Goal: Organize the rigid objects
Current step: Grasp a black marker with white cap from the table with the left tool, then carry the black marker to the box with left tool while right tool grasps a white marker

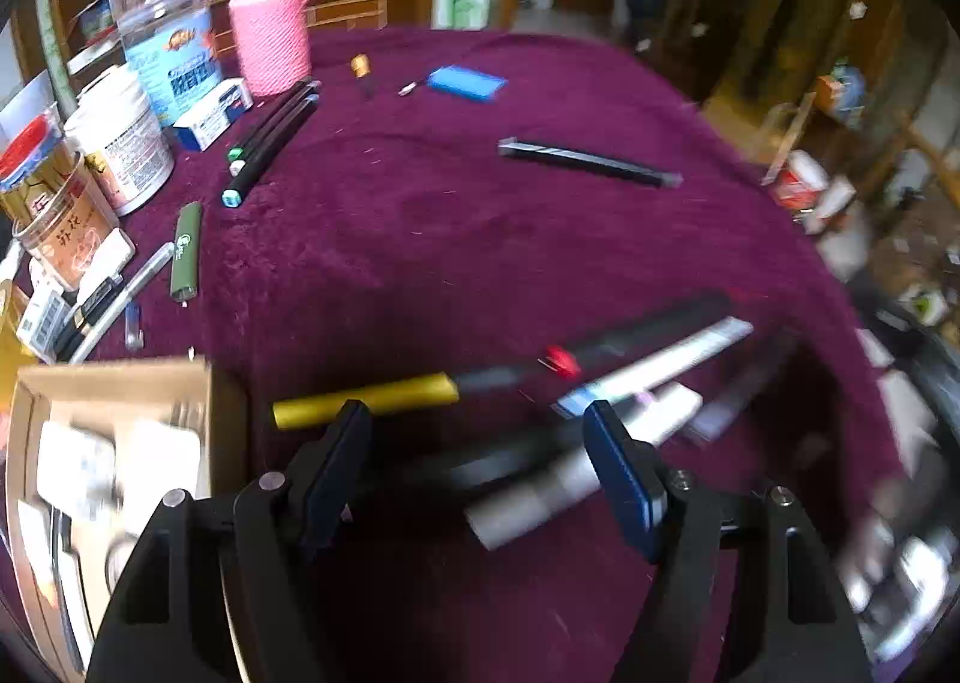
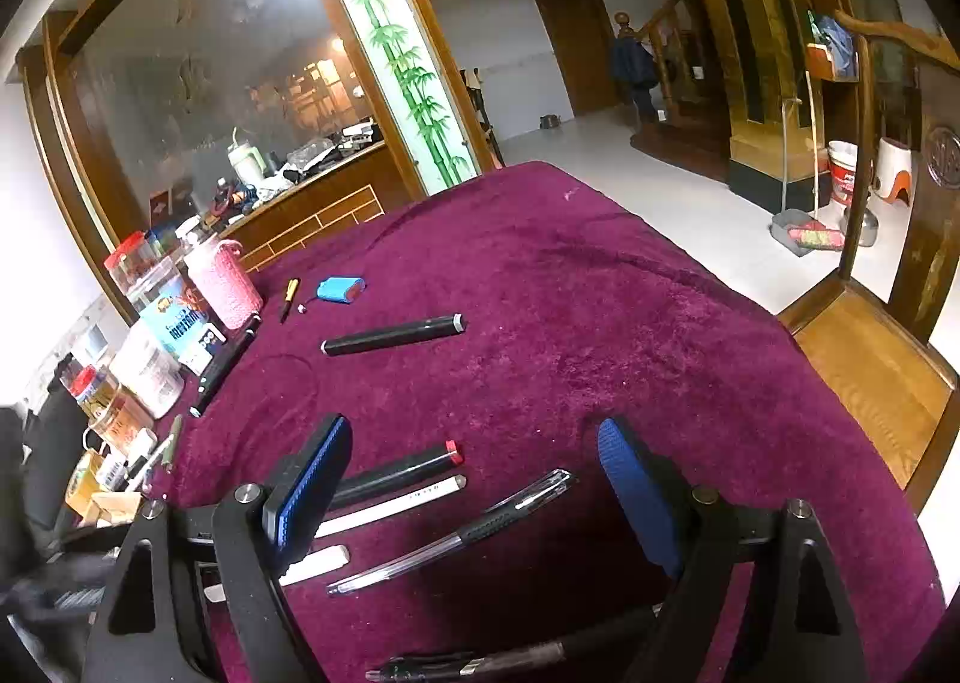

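The left gripper point(image 1: 480, 431) hangs over a purple cloth point(image 1: 480, 215) with its jaws standing apart and nothing pressed between the pads. Just beyond its left fingertip lies a yellow-handled tool point(image 1: 366, 400), its long axis running across the fingers from lower left to upper right. A blurred grey cylinder point(image 1: 540, 494) lies between the two fingers, slanted the same way, its near end toward the lower left; whether it touches either pad cannot be told. Beyond the right fingertip a red-tipped black marker point(image 1: 636, 335) and a white pen point(image 1: 660, 362) slant up to the right. Far ahead of the fingers a lone black marker point(image 1: 591, 162) lies crosswise. An open cardboard box point(image 1: 114, 443) sits beside the left finger.

The right gripper point(image 2: 474, 443) is also spread wide and empty. Between its fingers a clear pen with a black grip point(image 2: 462, 533) lies diagonally, its tip pointing up toward the right finger. Close to the left finger lie the red-tipped black marker point(image 2: 399, 470) and the white pen point(image 2: 390, 509), both parallel and pointing up and right. A short white stick point(image 2: 318, 560) shows just inside the left finger. Well ahead of the fingertips, the lone black marker point(image 2: 393, 335) lies nearly crosswise, and a blue block point(image 2: 340, 287) rests farther still.
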The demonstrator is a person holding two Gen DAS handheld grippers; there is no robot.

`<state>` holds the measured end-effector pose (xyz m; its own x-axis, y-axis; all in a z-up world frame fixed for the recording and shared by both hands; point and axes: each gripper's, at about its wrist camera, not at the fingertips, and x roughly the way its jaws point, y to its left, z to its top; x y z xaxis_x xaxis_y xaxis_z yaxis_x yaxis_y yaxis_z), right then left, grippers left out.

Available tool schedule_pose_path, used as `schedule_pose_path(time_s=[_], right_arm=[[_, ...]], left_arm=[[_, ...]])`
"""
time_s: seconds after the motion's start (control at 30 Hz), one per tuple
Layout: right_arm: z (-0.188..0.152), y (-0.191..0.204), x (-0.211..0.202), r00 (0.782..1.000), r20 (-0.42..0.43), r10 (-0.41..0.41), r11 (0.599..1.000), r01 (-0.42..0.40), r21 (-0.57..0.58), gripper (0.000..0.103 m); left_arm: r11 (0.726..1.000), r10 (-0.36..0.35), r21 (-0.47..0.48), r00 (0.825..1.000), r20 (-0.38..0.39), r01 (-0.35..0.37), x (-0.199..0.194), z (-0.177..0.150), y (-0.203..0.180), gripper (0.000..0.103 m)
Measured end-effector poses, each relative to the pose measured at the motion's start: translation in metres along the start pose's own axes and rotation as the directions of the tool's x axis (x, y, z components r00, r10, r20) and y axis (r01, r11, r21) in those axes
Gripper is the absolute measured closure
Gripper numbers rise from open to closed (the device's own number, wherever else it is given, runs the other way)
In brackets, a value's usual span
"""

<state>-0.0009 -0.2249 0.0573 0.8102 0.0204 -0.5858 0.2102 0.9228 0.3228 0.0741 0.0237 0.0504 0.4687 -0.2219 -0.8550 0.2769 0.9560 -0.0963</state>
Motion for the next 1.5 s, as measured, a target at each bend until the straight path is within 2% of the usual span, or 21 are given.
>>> schedule_pose_path(time_s=[0.07,0.13,0.17,0.2,0.43,0.57,0.7,0.8,0.87,0.9,0.93,0.97,1.03,1.1,1.13,1.2,1.3,1.33,1.37,1.43,1.5], right_arm=[[-0.001,-0.001,0.001,1.0,-0.01,0.005,1.0,-0.005,0.0,0.016],[-0.002,-0.002,0.001,1.0,-0.021,0.01,1.0,-0.01,0.003,0.016],[-0.003,-0.003,0.002,0.999,-0.03,0.012,1.0,-0.012,0.005,0.016],[-0.003,-0.003,0.004,0.999,-0.037,0.014,1.0,-0.014,0.006,0.016],[-0.007,-0.006,0.009,0.997,-0.077,0.025,0.999,-0.023,0.024,0.016],[-0.009,-0.006,0.011,0.996,-0.092,0.02,1.0,-0.017,0.025,0.016],[-0.01,-0.009,0.013,0.995,-0.102,0.018,0.999,-0.014,0.032,0.016],[-0.011,-0.009,0.016,0.992,-0.122,0.024,0.999,-0.02,0.038,0.016],[-0.012,-0.01,0.017,0.991,-0.132,0.026,0.999,-0.021,0.042,0.016],[-0.012,-0.01,0.017,0.99,-0.135,0.028,0.999,-0.023,0.043,0.016],[-0.012,-0.01,0.017,0.99,-0.137,0.027,0.999,-0.022,0.043,0.016],[-0.012,-0.01,0.017,0.99,-0.138,0.025,0.999,-0.02,0.043,0.016],[-0.013,-0.011,0.017,0.99,-0.138,0.021,0.999,-0.015,0.043,0.016],[-0.013,-0.011,0.018,0.99,-0.141,0.019,0.999,-0.012,0.044,0.016],[-0.013,-0.011,0.019,0.989,-0.145,0.018,0.999,-0.012,0.044,0.016],[-0.013,-0.01,0.02,0.988,-0.152,0.018,0.999,-0.012,0.042,0.016],[-0.013,-0.01,0.021,0.988,-0.154,0.012,0.999,-0.005,0.041,0.016],[-0.013,-0.01,0.021,0.988,-0.155,0.013,0.999,-0.006,0.043,0.016],[-0.013,-0.01,0.021,0.988,-0.156,0.012,0.999,-0.006,0.041,0.016],[-0.013,-0.01,0.022,0.987,-0.163,0.015,0.999,-0.009,0.041,0.016],[-0.013,-0.01,0.023,0.986,-0.169,0.018,0.999,-0.011,0.043,0.016]], left_arm=[[1.0,0.015,-0.014,0.998,-0.057,-0.016,0.024,0.004,0.004,0.03],[0.997,0.057,0.055,0.996,-0.062,-0.053,0.028,0.0,-0.005,0.03],[0.996,0.039,0.078,0.996,-0.083,-0.033,0.027,-0.004,-0.01,0.03],[0.994,-0.07,0.068,0.986,-0.153,0.081,0.028,-0.012,-0.015,0.03],[0.965,-0.126,0.204,0.975,-0.18,0.163,0.002,-0.079,-0.052,0.027],[0.956,-0.214,0.166,0.961,-0.178,0.244,-0.007,-0.091,-0.046,0.027],[0.97,-0.202,0.116,0.973,-0.112,0.215,-0.025,-0.092,-0.023,0.027],[0.973,-0.216,0.068,0.973,-0.082,0.222,-0.042,-0.093,-0.009,0.027],[0.975,-0.186,0.114,0.98,-0.066,0.192,-0.048,-0.092,-0.008,0.027],[0.974,-0.122,0.184,0.991,-0.047,0.129,-0.05,-0.094,-0.013,0.027],[0.967,-0.077,0.239,0.996,-0.034,0.083,-0.057,-0.101,-0.021,0.027],[0.947,-0.028,0.319,0.999,-0.023,0.034,-0.058,-0.106,-0.027,0.027],[0.871,0.028,0.491,0.999,-0.019,-0.016,-0.055,-0.117,-0.042,0.027],[0.824,0.052,0.566,0.998,-0.026,-0.028,-0.049,-0.121,-0.047,0.029],[0.799,0.076,0.601,0.996,-0.037,-0.039,-0.041,-0.121,-0.049,0.031],[0.79,0.08,0.612,0.994,-0.077,-0.016,-0.029,-0.119,-0.049,0.043],[0.806,0.047,0.59,0.992,-0.118,0.032,-0.016,-0.114,-0.05,0.055],[0.816,0.025,0.575,0.99,-0.138,0.059,-0.014,-0.114,-0.051,0.071],[0.826,0.005,0.557,0.988,-0.152,0.081,-0.013,-0.113,-0.051,0.08],[0.84,-0.005,0.534,0.987,-0.164,0.092,-0.009,-0.116,-0.057,0.086],[0.849,0.006,0.522,0.986,-0.167,0.083,-0.006,-0.115,-0.06,0.087]])
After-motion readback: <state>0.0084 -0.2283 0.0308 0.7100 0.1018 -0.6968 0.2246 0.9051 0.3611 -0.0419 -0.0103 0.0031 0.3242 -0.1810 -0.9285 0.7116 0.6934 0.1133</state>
